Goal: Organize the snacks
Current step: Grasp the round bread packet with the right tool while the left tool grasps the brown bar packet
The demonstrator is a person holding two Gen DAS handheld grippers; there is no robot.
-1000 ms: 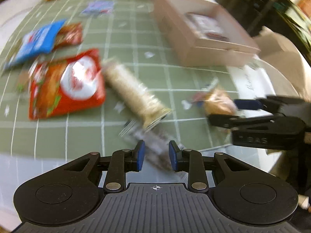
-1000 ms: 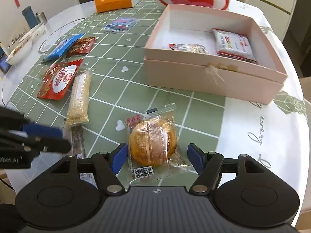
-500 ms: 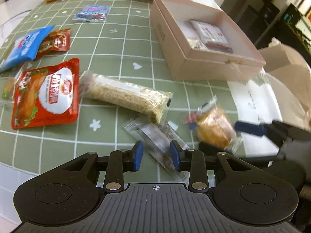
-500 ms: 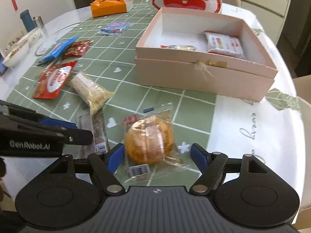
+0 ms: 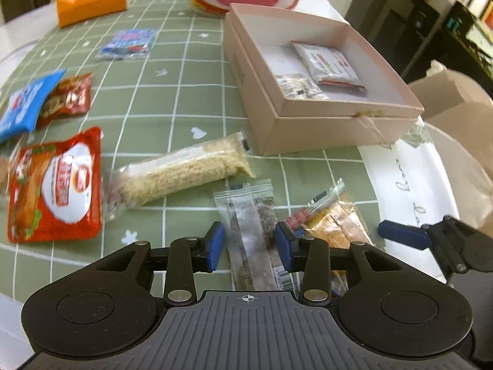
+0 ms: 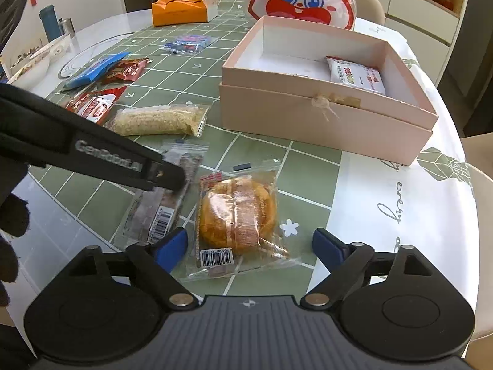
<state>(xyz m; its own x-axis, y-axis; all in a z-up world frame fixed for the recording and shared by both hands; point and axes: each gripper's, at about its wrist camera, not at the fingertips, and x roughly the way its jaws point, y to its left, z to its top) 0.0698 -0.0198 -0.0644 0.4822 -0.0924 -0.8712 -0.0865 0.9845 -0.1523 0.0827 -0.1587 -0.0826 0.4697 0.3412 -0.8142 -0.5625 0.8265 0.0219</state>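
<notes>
Clear-wrapped golden round cake point(image 6: 237, 215), barcode label, flat on tablecloth point(image 6: 172, 71)

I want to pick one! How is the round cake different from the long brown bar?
The round cake is golden and wide; the brown bar is dark, long and thin. The cake lies between the right gripper fingers, the bar between the left gripper fingers. Both lie flat in clear wrappers with barcodes, ungripped, while both grippers' jaws are opening.
</notes>
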